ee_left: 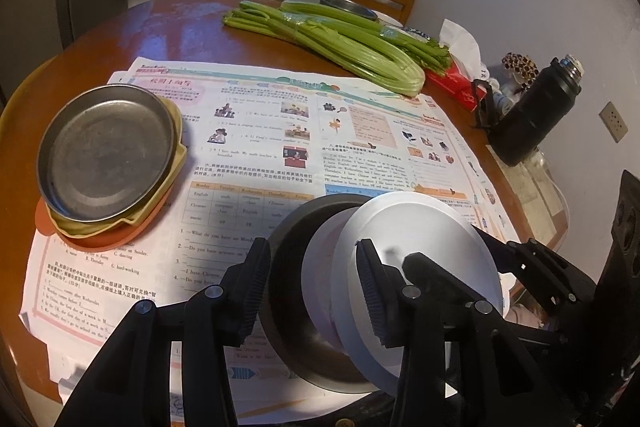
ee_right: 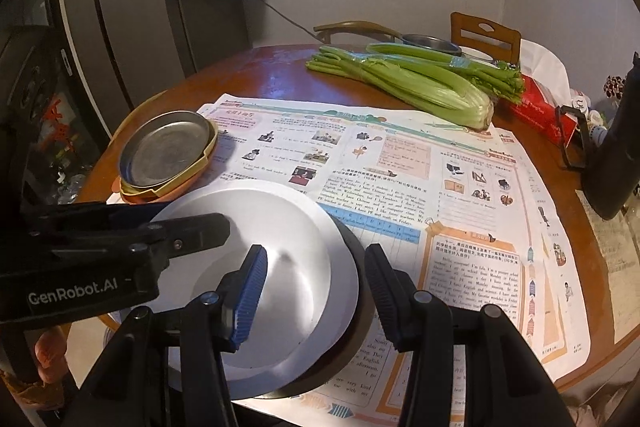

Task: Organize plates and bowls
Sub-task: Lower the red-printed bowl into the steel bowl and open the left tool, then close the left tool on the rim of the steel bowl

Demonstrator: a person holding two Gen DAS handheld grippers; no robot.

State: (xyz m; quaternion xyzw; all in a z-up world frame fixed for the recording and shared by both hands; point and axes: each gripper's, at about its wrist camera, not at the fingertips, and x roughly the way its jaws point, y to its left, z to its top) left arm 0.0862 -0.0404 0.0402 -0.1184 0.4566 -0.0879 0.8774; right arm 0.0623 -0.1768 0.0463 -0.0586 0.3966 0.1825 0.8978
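Near the table's front edge stands a black bowl (ee_left: 286, 267) (ee_right: 362, 323) with two white bowls (ee_left: 424, 251) (ee_right: 248, 227) nested in it, tilted. My left gripper (ee_left: 312, 247) straddles the stack's wall, one finger outside the black bowl and one inside the top white bowl; its pads look just off the walls. My right gripper (ee_right: 316, 251) straddles the opposite wall, its blue pad inside the white bowl and the other finger against the black bowl's outside, shut on it. At the left lies a steel plate (ee_left: 104, 155) (ee_right: 168, 151) on a yellow dish (ee_left: 178, 147) and an orange plate (ee_left: 132, 235).
Printed paper sheets (ee_left: 260, 131) cover the round wooden table (ee_left: 168, 27). Celery (ee_left: 332, 39) lies across the back, with a steel bowl (ee_left: 348, 5) behind it. A red tissue box (ee_left: 456, 83) and a black flask (ee_left: 536, 111) stand at the right edge. Two chairs are behind the table.
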